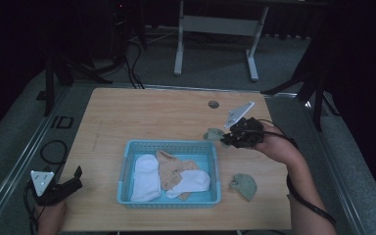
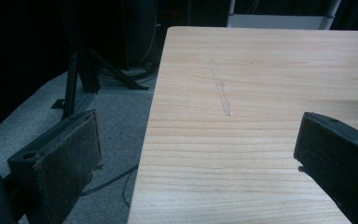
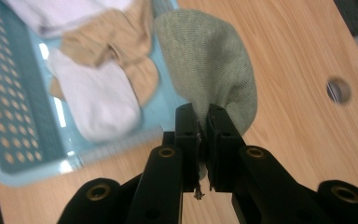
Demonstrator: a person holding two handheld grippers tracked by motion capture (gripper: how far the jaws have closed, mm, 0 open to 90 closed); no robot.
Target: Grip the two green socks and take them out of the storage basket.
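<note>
Sock, green (image 3: pixel 209 70), hangs pinched in right gripper (image 3: pixel 201 119), jaws clamped on its edge; in high view it's (image 1: pixel 214 134) held above the bench (image 1: pixel 152 112), just off the basket's far right corner, w/ right gripper (image 1: pixel 225 139) pointing toward the basket. Right gripper view: sock dangles over the basket's edge & bare bench beside it.

2nd green sock (image 1: pixel 244 186) lies flat on bench, right of basket, near front edge, apart from it.

Basket (image 1: pixel 127 171), light blue plastic w/ perforated walls, sits mid-bench toward the front. Inside: white sock (image 1: pixel 145 177) along left side, tan sock (image 1: pixel 171 169) in the middle, another white sock (image 1: pixel 192 182) lying partly over the tan one at right. Far right part of the basket floor shows bare.

Left gripper (image 1: pixel 73 178) rests at bench's front left corner, jaws wide apart, nothing between them; left gripper view shows its pads (image 2: pixel 67 158) either side of the bench edge, floor below.

Small round hole (image 1: pixel 213 104) in bench toward back right.
</note>
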